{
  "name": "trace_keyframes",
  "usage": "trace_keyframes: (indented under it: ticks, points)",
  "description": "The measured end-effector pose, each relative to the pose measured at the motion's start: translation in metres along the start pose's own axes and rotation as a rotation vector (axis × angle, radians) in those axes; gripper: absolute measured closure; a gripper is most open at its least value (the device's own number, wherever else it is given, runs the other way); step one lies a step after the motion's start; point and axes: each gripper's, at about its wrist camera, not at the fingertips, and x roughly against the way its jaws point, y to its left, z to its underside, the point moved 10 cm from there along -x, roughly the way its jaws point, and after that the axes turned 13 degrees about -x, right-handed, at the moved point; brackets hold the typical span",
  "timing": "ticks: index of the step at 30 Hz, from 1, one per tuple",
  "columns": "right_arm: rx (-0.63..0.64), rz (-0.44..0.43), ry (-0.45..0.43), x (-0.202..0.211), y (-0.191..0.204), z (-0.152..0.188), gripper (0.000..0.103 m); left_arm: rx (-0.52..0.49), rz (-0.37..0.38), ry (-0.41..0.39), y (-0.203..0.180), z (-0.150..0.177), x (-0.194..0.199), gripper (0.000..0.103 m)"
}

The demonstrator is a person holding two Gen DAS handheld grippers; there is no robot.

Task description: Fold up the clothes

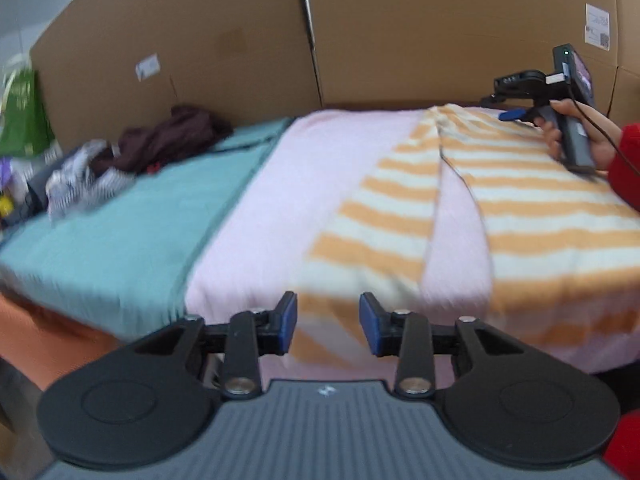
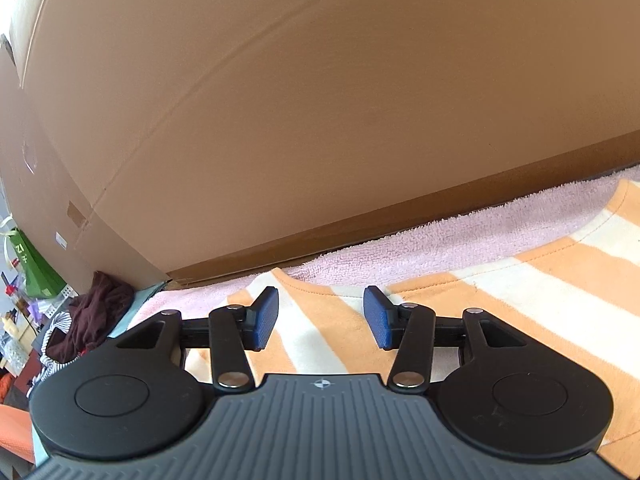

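On the pink towel [image 1: 256,216] that covers the right part of the worktop, an orange-and-white striped garment [image 1: 532,216] lies spread out, one long striped part [image 1: 376,216] angled away from the body with pink showing in the gap between them. Whether that part is a sleeve or a leg cannot be told; a curved orange hem [image 2: 568,246] shows in the right wrist view.

Left gripper [image 1: 328,326]: jaws wide apart, nothing between them, hovering over the near end of the striped part. Frame is motion-blurred.

Right gripper [image 2: 320,318]: jaws wide apart, empty, low over the far edge of the garment near the cardboard wall [image 2: 320,100]. Seen from the left view, a hand [image 1: 580,136] with a red sleeve [image 1: 628,160] holds it.

Beyond the pink towel lies a teal towel [image 1: 132,232]; at its far left sit a crumpled dark maroon garment [image 1: 168,140] and a crumpled black-and-white patterned one [image 1: 84,184], both unfolded.

Judgement: the striped garment lies flat and open, no fold visible in it. No neatly folded stack is in view. Folding work on the striped piece and the two crumpled ones appears to remain.
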Motion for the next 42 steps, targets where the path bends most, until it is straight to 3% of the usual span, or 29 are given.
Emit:
trace_keyframes:
  ticks: [4, 5, 7, 9, 11, 12, 16, 18, 20, 21, 22, 24, 29, 32, 35, 42]
  points:
    - [0.038, 0.030, -0.014, 0.004, 0.004, 0.001, 0.053, 0.086, -0.024, 0.042, -0.004, 0.039, -0.016, 0.065]
    - [0.085, 0.049, -0.018, 0.000, 0.012, 0.006, 0.052, 0.074, -0.053, 0.035, -0.004, 0.043, -0.022, 0.065]
    - [0.166, 0.030, -0.003, 0.001, 0.032, 0.018, 0.051, 0.018, -0.078, 0.040, -0.015, 0.047, -0.032, 0.048]
    - [0.224, -0.043, 0.036, 0.008, 0.056, 0.036, 0.050, -0.069, -0.090, 0.033, -0.031, 0.049, -0.039, 0.042]
    - [0.284, -0.126, 0.077, 0.016, 0.082, 0.056, 0.042, -0.138, -0.135, 0.026, -0.043, 0.048, -0.044, 0.032]
    - [0.334, -0.144, 0.083, 0.018, 0.094, 0.066, 0.038, -0.158, -0.165, 0.023, -0.046, 0.047, -0.047, 0.032]
    - [0.500, -0.120, 0.090, 0.016, 0.112, 0.093, 0.037, -0.181, -0.239, 0.046, -0.049, 0.045, -0.062, 0.028]
    - [0.494, -0.115, 0.124, 0.006, 0.112, 0.098, 0.037, -0.186, -0.266, 0.060, -0.048, 0.044, -0.070, 0.028]
    - [0.474, -0.110, 0.153, 0.002, 0.108, 0.099, 0.037, -0.192, -0.292, 0.074, -0.047, 0.044, -0.078, 0.033]
    - [0.470, -0.105, 0.152, -0.003, 0.108, 0.103, 0.037, -0.186, -0.296, 0.080, -0.045, 0.044, -0.080, 0.045]
    - [0.466, -0.101, 0.150, -0.007, 0.108, 0.105, 0.037, -0.179, -0.296, 0.085, -0.042, 0.045, -0.080, 0.067]
    - [0.460, -0.097, 0.149, -0.006, 0.104, 0.105, 0.037, -0.157, -0.283, 0.091, -0.036, 0.047, -0.077, 0.086]
    - [0.425, -0.091, 0.156, -0.004, 0.098, 0.099, 0.037, -0.170, -0.320, 0.089, -0.025, 0.048, -0.061, 0.089]
    - [0.421, -0.092, 0.153, -0.004, 0.098, 0.099, 0.037, -0.136, -0.313, 0.046, -0.018, 0.037, -0.047, 0.092]
    - [0.416, -0.091, 0.151, -0.003, 0.097, 0.098, 0.037, -0.034, -0.265, -0.022, 0.000, 0.019, -0.030, 0.092]
    - [0.363, -0.101, 0.123, -0.001, 0.093, 0.087, 0.037, 0.325, -0.212, -0.181, 0.097, -0.031, -0.012, 0.095]
